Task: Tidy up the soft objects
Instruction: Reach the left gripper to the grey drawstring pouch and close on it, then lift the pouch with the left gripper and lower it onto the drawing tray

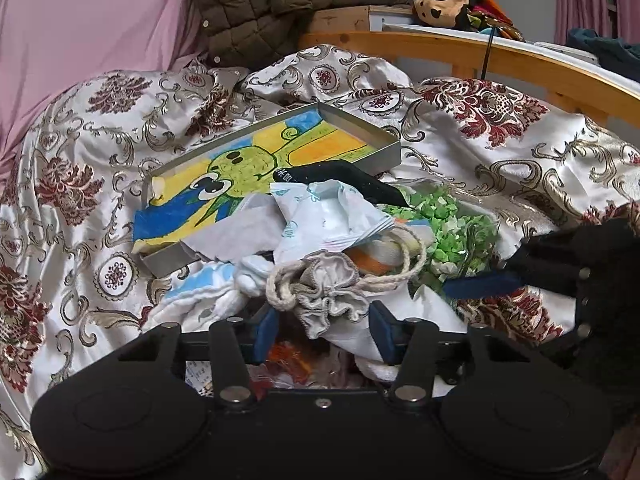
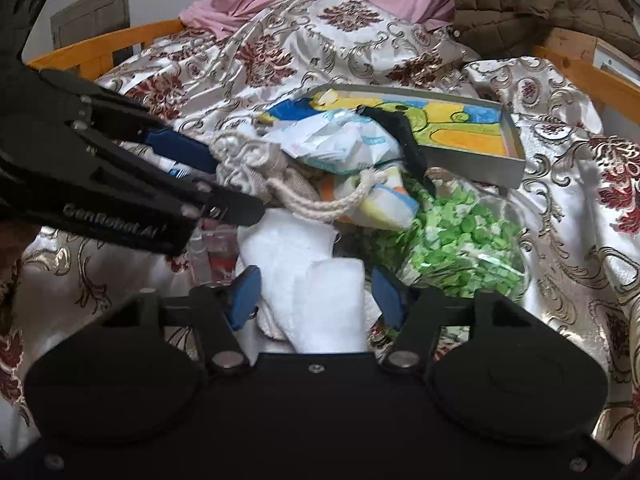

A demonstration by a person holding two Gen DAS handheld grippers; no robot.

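Note:
A heap of soft things lies on the patterned bedspread (image 1: 80, 184). My left gripper (image 1: 324, 334) stands half open around a grey drawstring pouch (image 1: 332, 292); a dark gap shows beside its left pad. From the right wrist view the left gripper (image 2: 236, 184) reaches in from the left, one finger on each side of the pouch (image 2: 256, 168). My right gripper (image 2: 316, 298) is half open over a folded white towel (image 2: 320, 280), which fills most of the gap. In the left wrist view, the right gripper's blue finger (image 1: 480, 284) pokes in low at the right.
A metal tray with a bright painting (image 1: 256, 160) lies behind the heap. A crumpled tissue packet (image 1: 328, 216), a black item (image 1: 348, 178) and a clear bag of green bits (image 2: 460, 240) are piled there. A brown jacket (image 1: 260, 0) and wooden bed rail (image 1: 520, 60) stand behind.

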